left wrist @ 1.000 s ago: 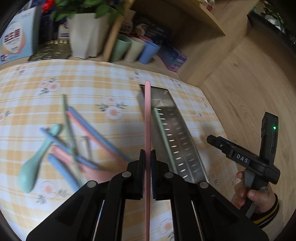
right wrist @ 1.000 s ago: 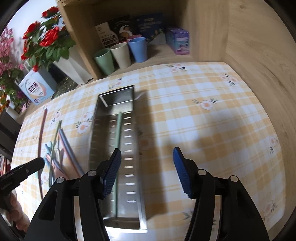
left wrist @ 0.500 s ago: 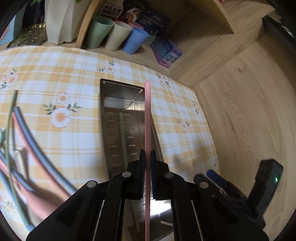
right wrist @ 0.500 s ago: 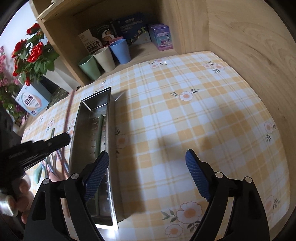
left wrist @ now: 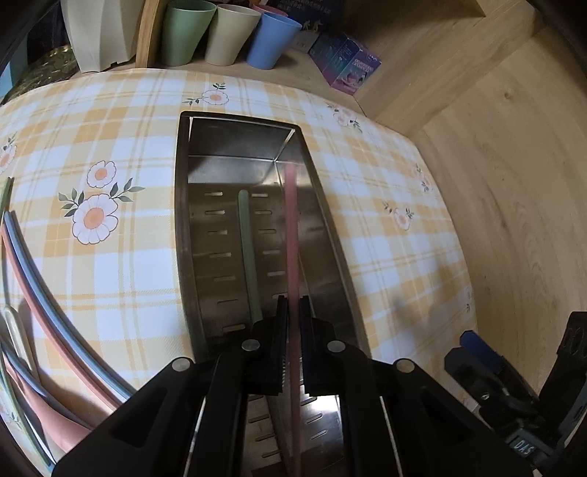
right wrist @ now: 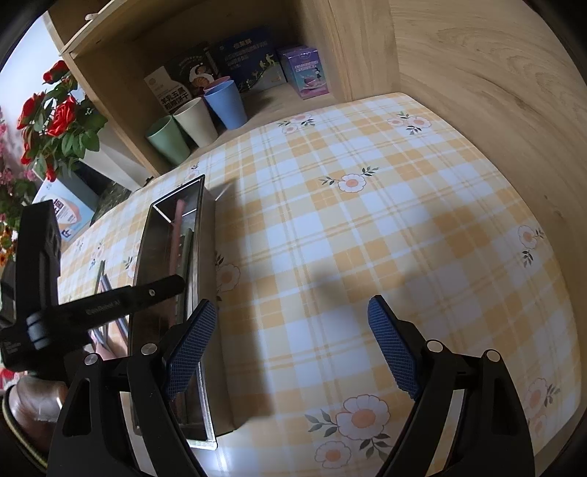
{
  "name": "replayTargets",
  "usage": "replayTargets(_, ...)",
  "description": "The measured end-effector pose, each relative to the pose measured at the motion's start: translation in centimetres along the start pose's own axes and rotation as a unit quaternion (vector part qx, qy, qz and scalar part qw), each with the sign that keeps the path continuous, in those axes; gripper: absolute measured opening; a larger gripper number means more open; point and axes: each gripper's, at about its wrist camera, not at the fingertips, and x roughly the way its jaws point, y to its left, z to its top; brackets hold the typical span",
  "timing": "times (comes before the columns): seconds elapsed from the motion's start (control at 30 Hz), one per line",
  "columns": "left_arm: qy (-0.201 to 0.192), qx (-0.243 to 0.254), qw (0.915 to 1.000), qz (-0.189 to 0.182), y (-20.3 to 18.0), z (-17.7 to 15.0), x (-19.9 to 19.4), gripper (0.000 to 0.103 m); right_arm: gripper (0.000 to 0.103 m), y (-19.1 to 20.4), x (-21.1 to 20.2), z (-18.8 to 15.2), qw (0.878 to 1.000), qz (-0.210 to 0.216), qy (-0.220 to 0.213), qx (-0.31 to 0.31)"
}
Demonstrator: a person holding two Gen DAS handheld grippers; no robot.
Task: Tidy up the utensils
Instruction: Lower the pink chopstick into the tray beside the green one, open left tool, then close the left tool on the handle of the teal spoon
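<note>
My left gripper [left wrist: 292, 312] is shut on a long pink chopstick [left wrist: 291, 235]. It holds the chopstick lengthwise inside the steel perforated tray [left wrist: 183, 227], near the tray's right wall. A green chopstick [left wrist: 247, 253] lies on the tray floor beside it. Several pink, blue and green utensils [left wrist: 44, 308] lie on the cloth to the left of the tray. My right gripper [right wrist: 291, 348] is open and empty, above the cloth just right of the tray [right wrist: 209, 264]. The left gripper [right wrist: 161, 288] shows there over the tray, with the pink chopstick [right wrist: 176, 235].
A yellow checked tablecloth [right wrist: 367, 238] covers the table. Green, beige and blue cups [left wrist: 227, 33] stand on a low shelf behind the tray, with boxes [right wrist: 304, 71] beside them. A white flower pot [left wrist: 99, 33] stands at the far left. A wooden wall [left wrist: 513, 183] borders the right side.
My left gripper has carried the pink chopstick to the right from above the utensil pile and down into the tray. The right gripper has drifted right and stayed open.
</note>
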Motion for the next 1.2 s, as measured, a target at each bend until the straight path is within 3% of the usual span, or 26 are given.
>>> replayTargets(0.2, -0.013, 0.018, 0.9997, -0.015, 0.0, 0.0, -2.1, 0.020, 0.082, 0.6, -0.5, -0.4, 1.000, 0.005, -0.002, 0.004)
replayTargets(0.37, -0.049, 0.064, 0.9965, -0.023, 0.6, -0.7, -6.9, 0.027, 0.082, 1.9, -1.6, -1.3, 1.000, 0.001, -0.017, 0.012)
replayTargets(0.5, -0.084, 0.084, 0.9929, 0.005, 3.5, -2.1, -11.1, 0.027, 0.082, 3.3, -1.8, -2.4, 0.999, 0.015, -0.024, 0.022)
replayTargets(0.77, -0.096, 0.041, 0.9925, 0.064, 12.4, -4.3, -16.6, 0.027, 0.082, 6.0, -0.7, -4.2, 0.999, 0.035, -0.008, 0.028)
replayTargets(0.9, -0.094, 0.032, 0.9888, 0.111, 16.6, -5.1, -17.6, 0.027, 0.082, 7.2, -0.5, -4.7, 0.999, 0.037, -0.002, 0.018)
replayTargets(1.0, -0.088, 0.052, 0.9848, 0.141, 18.4, -5.2, -17.8, 0.027, 0.082, 7.6, -0.6, -4.8, 0.999, 0.037, -0.001, 0.014)
replayTargets(1.2, -0.065, 0.071, 0.9837, 0.152, 20.1, -5.0, -16.8, 0.027, 0.082, 7.8, -0.7, -4.8, 0.999, 0.029, 0.000, 0.014)
